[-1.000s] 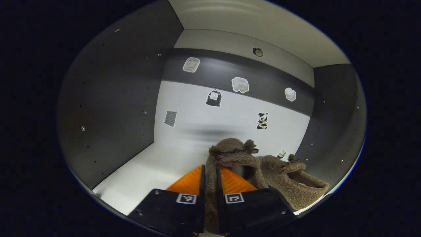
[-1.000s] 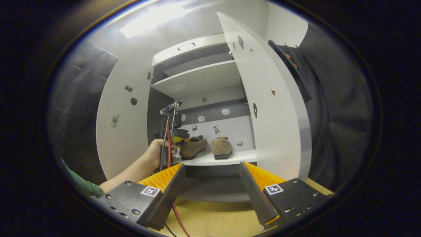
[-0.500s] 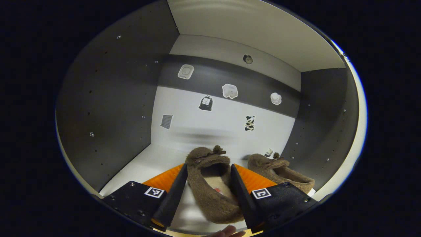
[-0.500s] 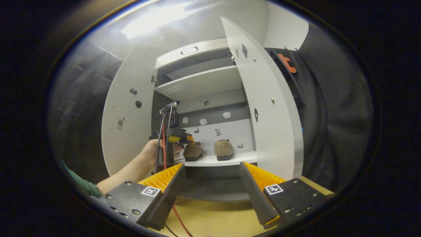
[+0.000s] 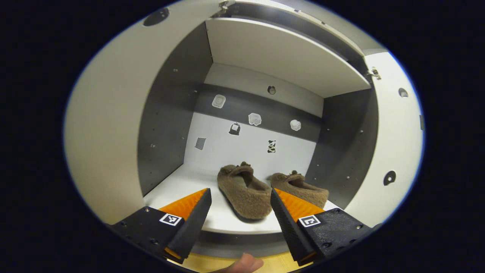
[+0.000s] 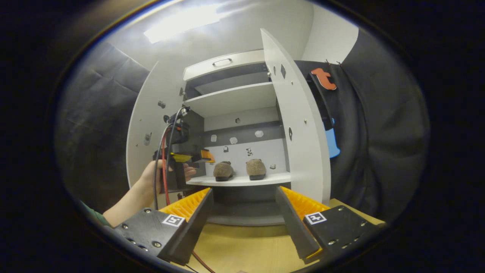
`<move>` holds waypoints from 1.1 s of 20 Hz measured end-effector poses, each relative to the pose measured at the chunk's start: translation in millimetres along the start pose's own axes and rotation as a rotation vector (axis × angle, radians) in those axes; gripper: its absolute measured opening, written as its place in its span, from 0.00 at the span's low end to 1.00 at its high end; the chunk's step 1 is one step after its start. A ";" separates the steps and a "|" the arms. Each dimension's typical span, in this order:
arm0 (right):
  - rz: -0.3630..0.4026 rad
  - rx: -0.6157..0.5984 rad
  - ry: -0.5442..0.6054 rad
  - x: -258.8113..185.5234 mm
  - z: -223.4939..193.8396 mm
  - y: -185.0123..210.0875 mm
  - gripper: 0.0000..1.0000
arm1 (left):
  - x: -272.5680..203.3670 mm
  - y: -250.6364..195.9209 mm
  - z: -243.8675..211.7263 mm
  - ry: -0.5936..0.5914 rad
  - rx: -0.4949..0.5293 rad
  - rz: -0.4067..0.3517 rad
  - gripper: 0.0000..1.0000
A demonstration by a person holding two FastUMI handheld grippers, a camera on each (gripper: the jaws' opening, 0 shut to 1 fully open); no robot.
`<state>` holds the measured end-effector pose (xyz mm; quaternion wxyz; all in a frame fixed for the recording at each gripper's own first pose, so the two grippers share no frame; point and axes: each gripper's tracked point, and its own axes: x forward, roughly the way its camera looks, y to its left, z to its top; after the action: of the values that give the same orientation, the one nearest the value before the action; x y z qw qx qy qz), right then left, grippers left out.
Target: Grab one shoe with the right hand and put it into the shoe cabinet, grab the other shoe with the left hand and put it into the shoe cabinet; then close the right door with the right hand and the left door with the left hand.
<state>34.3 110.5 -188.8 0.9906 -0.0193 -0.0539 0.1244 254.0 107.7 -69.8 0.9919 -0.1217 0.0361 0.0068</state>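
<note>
My left gripper (image 5: 237, 206) is spread wide and empty now. A second ago it was pinched on the heel of the left slipper (image 5: 242, 191); half a second ago it had let go with the slipper between its fingers, and now it has backed out past the shelf edge. That fuzzy brown slipper sits just below the centre of the left gripper view, on the white shelf (image 5: 182, 187) of the shoe cabinet (image 5: 170, 113). The right slipper (image 5: 301, 187) lies just beside it, to its right, near the dark side wall.

In the right gripper view the pair (image 6: 238, 170) shows small at mid-frame, side by side on that shelf, with my left hand (image 6: 153, 178) and its gripper pulled off to the left of them. My right gripper (image 6: 244, 212) hangs wide and empty at the bottom, over the wooden surface (image 6: 242, 246).

Both shoes are in, so I judge the placing half done. Both doors stand open: the right door (image 6: 299, 125) right of centre, the left door (image 6: 146, 129) behind my left hand. Closing the right door comes next, I think.
</note>
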 end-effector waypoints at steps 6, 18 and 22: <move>-0.075 -0.058 -0.020 -37.4 16.7 -9.0 0.99 | -105.7 -12.2 9.5 -0.126 0.169 0.005 0.96; -0.253 -0.143 -0.033 -69.6 110.5 -113.6 0.96 | -191.6 -22.9 26.1 -0.170 0.117 -0.169 0.96; -0.328 -0.168 0.017 -62.0 134.1 -199.5 0.96 | -193.6 -17.0 18.4 -0.163 0.109 -0.197 1.00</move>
<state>8.3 -94.8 -51.6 0.9929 -0.0938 -0.0581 -0.0440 62.6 94.7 -33.8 0.9925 -0.0696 -0.0562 -0.0829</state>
